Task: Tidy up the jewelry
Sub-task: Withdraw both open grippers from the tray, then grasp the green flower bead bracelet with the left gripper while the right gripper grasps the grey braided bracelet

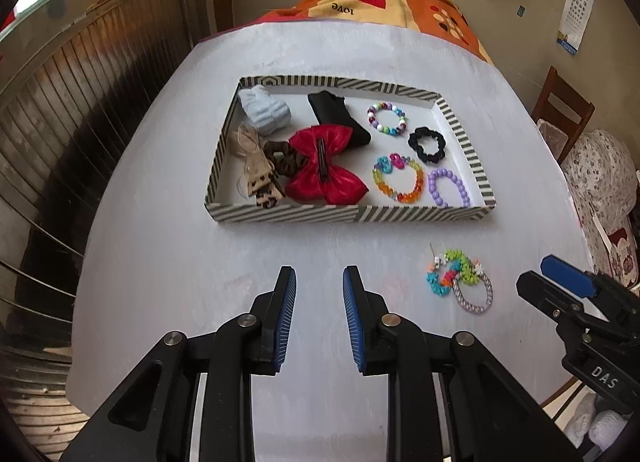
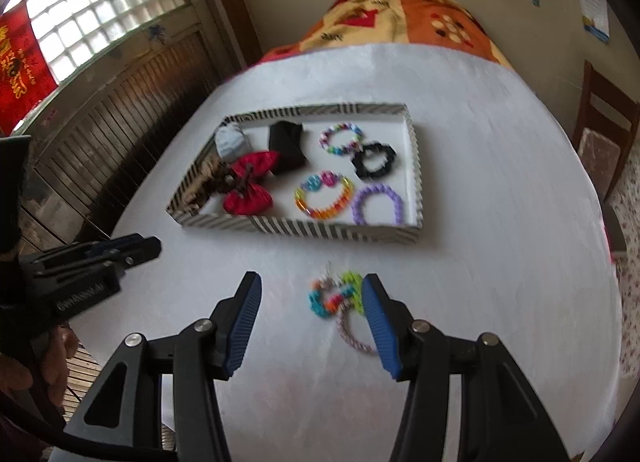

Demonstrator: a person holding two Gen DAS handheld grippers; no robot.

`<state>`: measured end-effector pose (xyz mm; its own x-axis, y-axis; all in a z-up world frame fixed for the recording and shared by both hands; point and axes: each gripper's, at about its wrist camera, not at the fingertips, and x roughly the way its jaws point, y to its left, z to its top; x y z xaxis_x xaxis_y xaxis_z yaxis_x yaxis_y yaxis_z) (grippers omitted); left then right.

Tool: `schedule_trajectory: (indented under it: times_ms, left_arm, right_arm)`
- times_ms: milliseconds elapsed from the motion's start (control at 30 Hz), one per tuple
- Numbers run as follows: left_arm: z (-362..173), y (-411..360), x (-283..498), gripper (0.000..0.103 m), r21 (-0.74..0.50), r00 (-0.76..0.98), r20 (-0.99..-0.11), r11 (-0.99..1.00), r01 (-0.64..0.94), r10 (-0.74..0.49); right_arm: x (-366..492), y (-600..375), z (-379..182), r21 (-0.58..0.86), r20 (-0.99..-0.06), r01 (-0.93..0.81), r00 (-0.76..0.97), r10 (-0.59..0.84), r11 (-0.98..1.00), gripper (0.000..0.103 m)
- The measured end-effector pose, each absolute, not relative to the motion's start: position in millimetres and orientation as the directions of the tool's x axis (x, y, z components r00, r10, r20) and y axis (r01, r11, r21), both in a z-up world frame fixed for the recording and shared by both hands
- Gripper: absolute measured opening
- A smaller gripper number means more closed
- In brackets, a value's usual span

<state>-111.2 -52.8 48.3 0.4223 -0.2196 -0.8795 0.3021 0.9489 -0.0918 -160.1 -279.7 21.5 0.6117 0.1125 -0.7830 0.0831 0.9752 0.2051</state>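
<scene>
- Left gripper (image 1: 319, 282): fingers apart, nothing between them, over bare white table (image 1: 160, 254).
- Striped tray (image 1: 348, 216): holds bows, scrunchies, bead bracelets.
- Loose bracelets (image 1: 460, 280): on table, near side of tray.
- Right gripper (image 2: 311, 294): fingers wide apart, bracketing loose bracelets.

One striped tray (image 1: 288, 214), four bracelets inside it, two bracelets on the table (image 1: 160, 254), two scrunchies, one red bow (image 1: 326, 163).

bare table (image 1: 160, 262) before tray (image 1: 348, 215) | loose bracelets (image 1: 460, 282) obstruct right
</scene>
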Motion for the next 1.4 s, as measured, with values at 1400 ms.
schedule_trajectory:
  times_ms: [1400]
  left_arm:
    - [-44, -182, -86, 0.025, -0.162, 0.153, -0.95, 0.846, 0.508, -0.274]
  right_arm:
    - [-153, -327, -79, 0.118, -0.864, 0.113, 0.501, 0.046, 0.986, 0.052]
